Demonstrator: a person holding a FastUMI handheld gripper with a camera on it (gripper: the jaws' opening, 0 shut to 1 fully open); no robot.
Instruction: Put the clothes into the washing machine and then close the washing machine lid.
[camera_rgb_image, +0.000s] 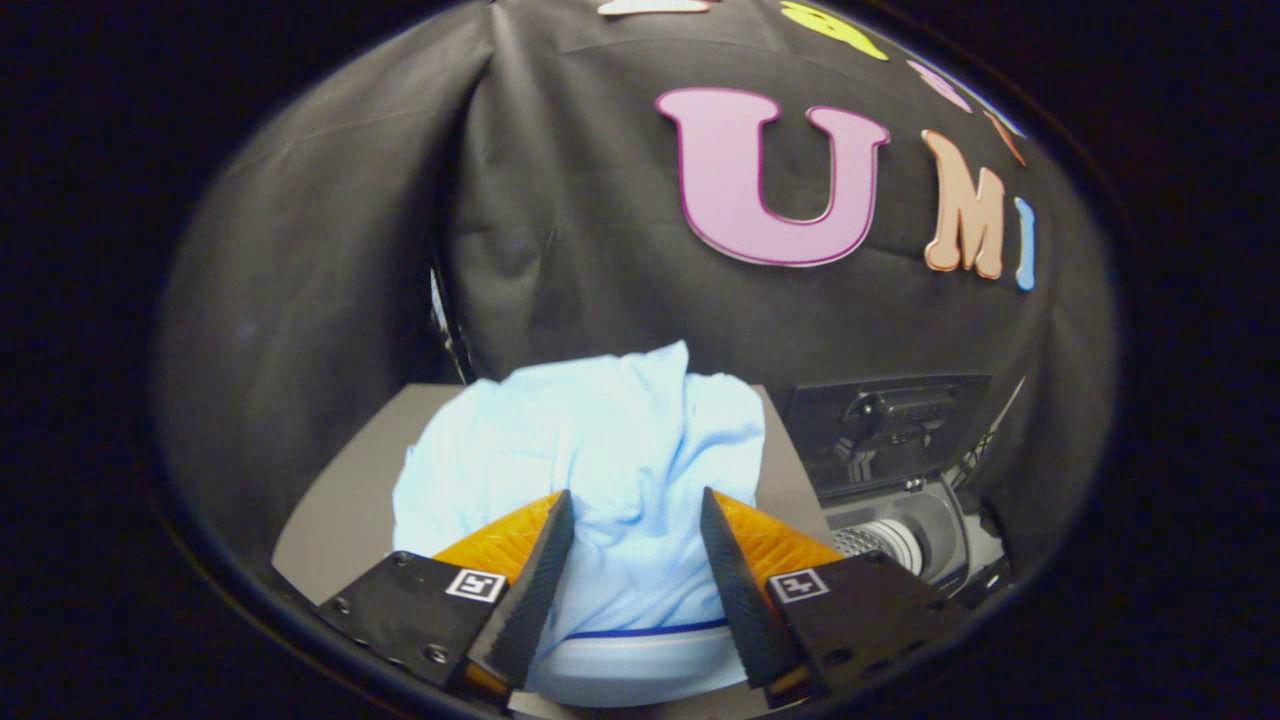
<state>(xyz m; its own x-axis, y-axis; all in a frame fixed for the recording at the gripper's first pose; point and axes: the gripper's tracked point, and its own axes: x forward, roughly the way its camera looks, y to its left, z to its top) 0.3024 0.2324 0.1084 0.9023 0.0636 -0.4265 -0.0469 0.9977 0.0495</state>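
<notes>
Light-blue shirt bunched on grey table, cloth between parted gripper fingers, grip unclear; washing machine alongside, lid raised.

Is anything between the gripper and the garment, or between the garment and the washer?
Nothing visible. The light blue garment bunches between the open gripper fingers; the washing machine stands right of it, lid raised.

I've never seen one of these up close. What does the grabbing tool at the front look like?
The tool has two wedge-shaped fingers tapering forward, their inner faces finely ribbed. Each sits on a flat black plate with small screws, and each plate carries a little square black-and-white marker. No cables or sleeve are visible.
</notes>
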